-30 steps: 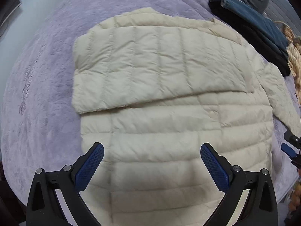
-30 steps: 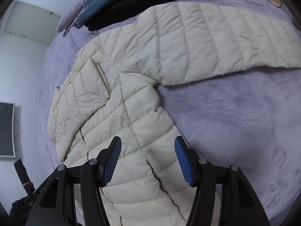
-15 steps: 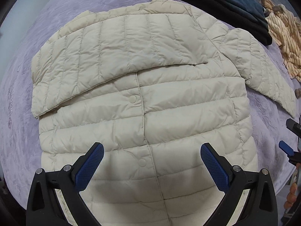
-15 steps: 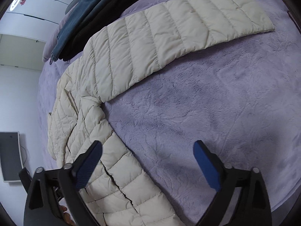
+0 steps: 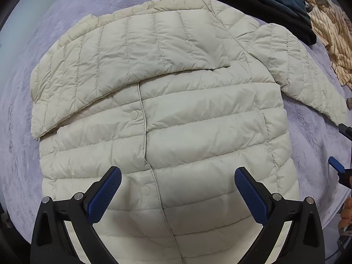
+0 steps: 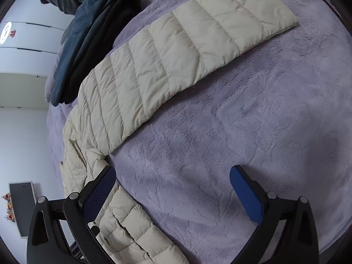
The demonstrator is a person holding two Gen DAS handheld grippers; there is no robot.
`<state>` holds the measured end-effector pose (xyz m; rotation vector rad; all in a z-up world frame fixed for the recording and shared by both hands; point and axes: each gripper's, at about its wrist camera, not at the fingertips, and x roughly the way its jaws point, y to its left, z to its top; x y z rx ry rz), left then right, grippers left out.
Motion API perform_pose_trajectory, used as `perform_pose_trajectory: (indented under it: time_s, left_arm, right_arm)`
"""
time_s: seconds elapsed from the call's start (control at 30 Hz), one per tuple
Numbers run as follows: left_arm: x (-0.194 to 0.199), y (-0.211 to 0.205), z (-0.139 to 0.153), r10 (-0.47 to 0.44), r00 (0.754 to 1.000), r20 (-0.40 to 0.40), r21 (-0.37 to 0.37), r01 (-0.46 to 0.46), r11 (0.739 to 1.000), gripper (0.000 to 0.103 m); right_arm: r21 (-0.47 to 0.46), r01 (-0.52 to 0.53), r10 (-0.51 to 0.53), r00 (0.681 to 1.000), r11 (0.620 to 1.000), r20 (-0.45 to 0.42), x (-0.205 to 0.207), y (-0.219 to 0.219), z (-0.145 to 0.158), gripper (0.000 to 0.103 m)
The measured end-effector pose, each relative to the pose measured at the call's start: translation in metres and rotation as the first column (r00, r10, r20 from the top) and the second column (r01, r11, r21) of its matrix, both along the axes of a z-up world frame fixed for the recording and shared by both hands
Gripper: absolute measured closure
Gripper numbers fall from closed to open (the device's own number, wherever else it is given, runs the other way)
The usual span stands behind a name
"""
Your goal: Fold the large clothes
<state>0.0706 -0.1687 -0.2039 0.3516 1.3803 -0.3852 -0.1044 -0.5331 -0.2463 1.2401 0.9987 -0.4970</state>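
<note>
Cream quilted jacket [image 5: 176,132] lies flat, front up, on a bed under a lilac plush bedspread [image 5: 26,154], its snap placket running down the middle. One sleeve [image 5: 123,66] is folded across the chest; the other sleeve [image 6: 187,50] stretches straight out over the bedspread away from the body. The left tool [image 5: 177,191] hangs over the lower front of the jacket with its jaws spread wide and nothing between the blue pads, which are clear of the fabric. The right tool [image 6: 172,189] sits at the jacket's side edge below the outstretched sleeve; its jaws have just been opening and now stand wide, with only the hem edge and bare bedspread showing between them, nothing gripped. Beyond the collar lies a stack of dark folded clothes [image 5: 253,2], black beneath blue. A striped tan garment [image 5: 330,35] is bunched beside that stack, near the outstretched sleeve.
</note>
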Motion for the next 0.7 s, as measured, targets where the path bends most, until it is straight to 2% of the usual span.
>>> perform_pose_trajectory:
  time_s: [0.2, 0.33, 0.7]
  left_arm:
    - [-0.003, -0.009, -0.002, 0.0, 1.0, 0.003, 0.003, 0.0, 1.0, 0.0]
    - [0.008, -0.01, -0.003, 0.005, 1.0, 0.002, 0.008, -0.005, 1.0, 0.0]
    - [0.004, -0.017, -0.008, 0.001, 1.0, 0.001, 0.02, -0.001, 1.0, 0.0]
  right_arm:
    - [0.033, 0.081, -0.082, 0.996, 0.996, 0.03, -0.006, -0.029, -0.006, 0.0]
    - [0.044, 0.123, -0.125, 0.99, 0.991, 0.063, -0.005, -0.043, -0.007, 0.0]
    - [0.105, 0.185, -0.197, 0.973, 0.977, 0.119, 0.001, -0.076, -0.024, 0.0]
